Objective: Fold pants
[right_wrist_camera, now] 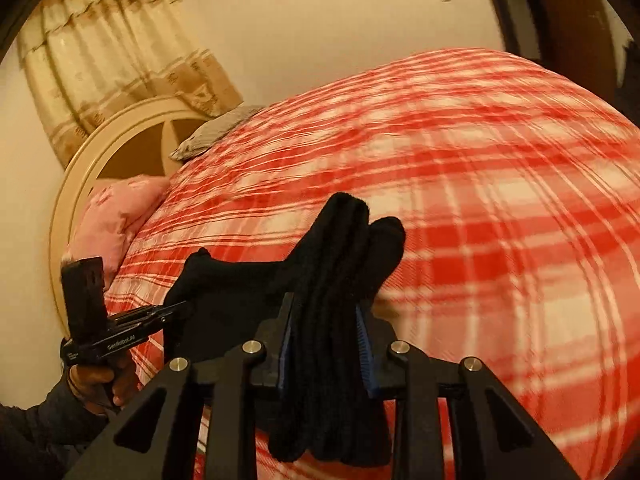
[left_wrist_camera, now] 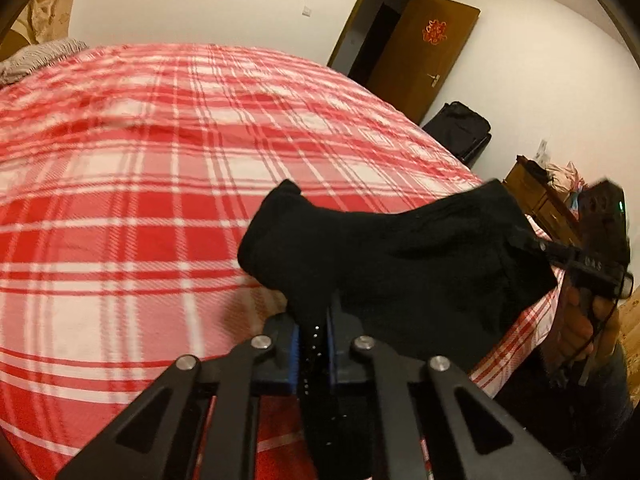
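The black pants (left_wrist_camera: 400,248) hang bunched between my two grippers, lifted above the red plaid bed cover (left_wrist_camera: 160,200). In the left wrist view, my left gripper (left_wrist_camera: 316,312) is shut on a thin edge of the fabric. My right gripper (left_wrist_camera: 524,242) pinches the far right end, with a hand below it. In the right wrist view, my right gripper (right_wrist_camera: 326,316) is shut on a thick folded bundle of the pants (right_wrist_camera: 344,248), whose ends hang below the jaws. My left gripper (right_wrist_camera: 180,307) grips the cloth at the left.
The bed's cream headboard (right_wrist_camera: 80,168), a pink pillow (right_wrist_camera: 116,216) and a grey pillow (right_wrist_camera: 216,132) lie at its head, under a curtain (right_wrist_camera: 112,52). A brown door (left_wrist_camera: 424,52), a black suitcase (left_wrist_camera: 460,128) and a wooden cabinet (left_wrist_camera: 536,188) stand beyond the bed's far side.
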A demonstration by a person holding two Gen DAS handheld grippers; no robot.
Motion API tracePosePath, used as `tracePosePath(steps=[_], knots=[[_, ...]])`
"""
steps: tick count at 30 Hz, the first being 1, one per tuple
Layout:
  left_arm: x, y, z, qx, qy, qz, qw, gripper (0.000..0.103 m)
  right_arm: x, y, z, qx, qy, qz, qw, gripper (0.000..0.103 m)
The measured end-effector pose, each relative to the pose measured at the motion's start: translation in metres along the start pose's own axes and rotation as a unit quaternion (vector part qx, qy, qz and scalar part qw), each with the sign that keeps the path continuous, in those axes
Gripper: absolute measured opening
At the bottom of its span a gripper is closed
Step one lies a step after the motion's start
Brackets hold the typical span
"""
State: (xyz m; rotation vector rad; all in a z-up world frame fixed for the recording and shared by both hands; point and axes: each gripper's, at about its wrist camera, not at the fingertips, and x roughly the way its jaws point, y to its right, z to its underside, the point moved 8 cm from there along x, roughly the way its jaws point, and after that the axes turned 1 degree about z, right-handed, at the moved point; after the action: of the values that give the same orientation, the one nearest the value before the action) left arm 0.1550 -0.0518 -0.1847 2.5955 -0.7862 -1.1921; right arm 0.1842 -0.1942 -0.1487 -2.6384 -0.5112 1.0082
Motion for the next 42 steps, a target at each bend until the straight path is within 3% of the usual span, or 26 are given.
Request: tracePosePath(steps=[12, 24, 32, 42], knots=[[-0.057, -0.075, -0.018, -0.034, 0.053, -0.062, 0.9961, 0.01, 0.071, -0.086, -0.041, -0.076, -0.036, -0.045, 0.995, 0.027], [-0.113, -0.144, -0.014, -0.077, 0.092, -0.138, 0.9831, 0.01, 0.152, -0.156, -0.056, -0.106, -0.068, -0.092, 0.988, 0.027], [-0.114, -0.17, -0.004, -0.084, 0.085, -0.173, 0.9776, 0.01, 0.192, -0.157, -0.051, -0.093, -0.095, -0.089, 0.987, 0.027], [-0.105, -0.184, 0.009, -0.082, 0.068, -0.182, 0.9776, 0.012, 0.214, -0.139, -0.041, -0.073, -0.12, -0.077, 0.987, 0.028]])
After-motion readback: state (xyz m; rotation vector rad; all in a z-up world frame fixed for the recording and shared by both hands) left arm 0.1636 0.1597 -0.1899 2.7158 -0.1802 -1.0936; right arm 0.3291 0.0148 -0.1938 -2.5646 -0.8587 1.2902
